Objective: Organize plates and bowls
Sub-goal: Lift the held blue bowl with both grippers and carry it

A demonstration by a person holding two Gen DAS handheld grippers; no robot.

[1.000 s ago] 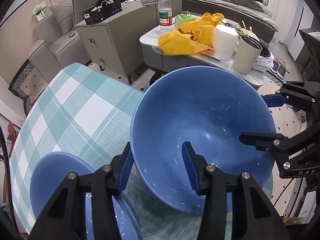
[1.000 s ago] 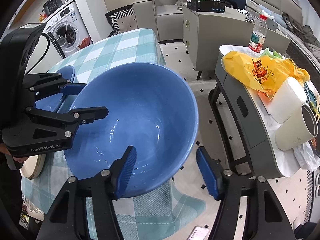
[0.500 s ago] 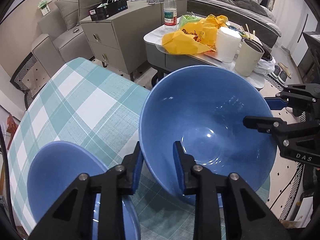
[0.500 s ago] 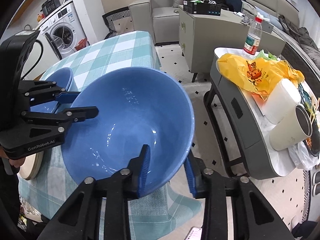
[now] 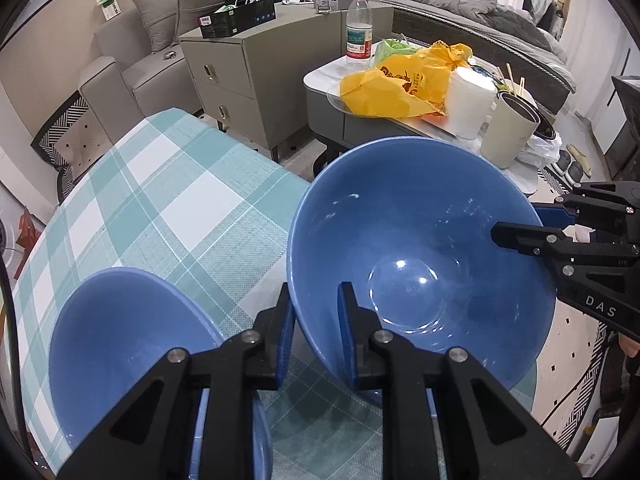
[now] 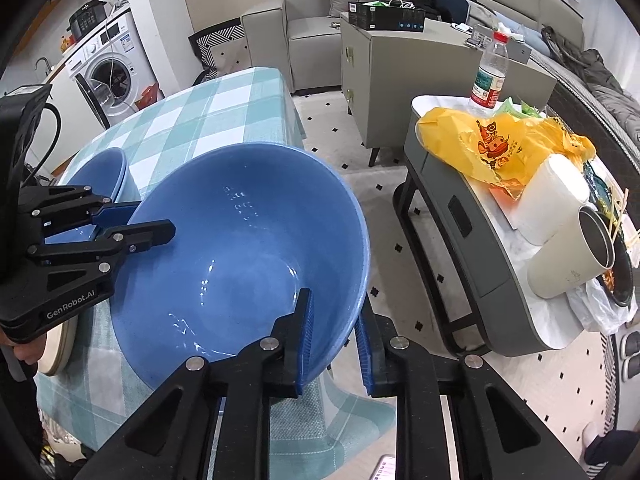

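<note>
**Over the checked tablecloth, two grippers pinch one bowl**

At the table's edge, the large blue bowl [image 5: 420, 248] sits mouth-up, tilted, round with no long axis. Its rim is pinched by the left gripper [image 5: 316, 320] and the right gripper [image 6: 334, 332], jaws having just closed on opposite sides. Only the right view shows a washing machine [image 6: 108, 68]; the left view shows the smaller blue bowl [image 5: 120, 344] fuller.

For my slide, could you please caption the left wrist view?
Left gripper and right gripper clamp opposite rims of a large blue bowl.
</note>
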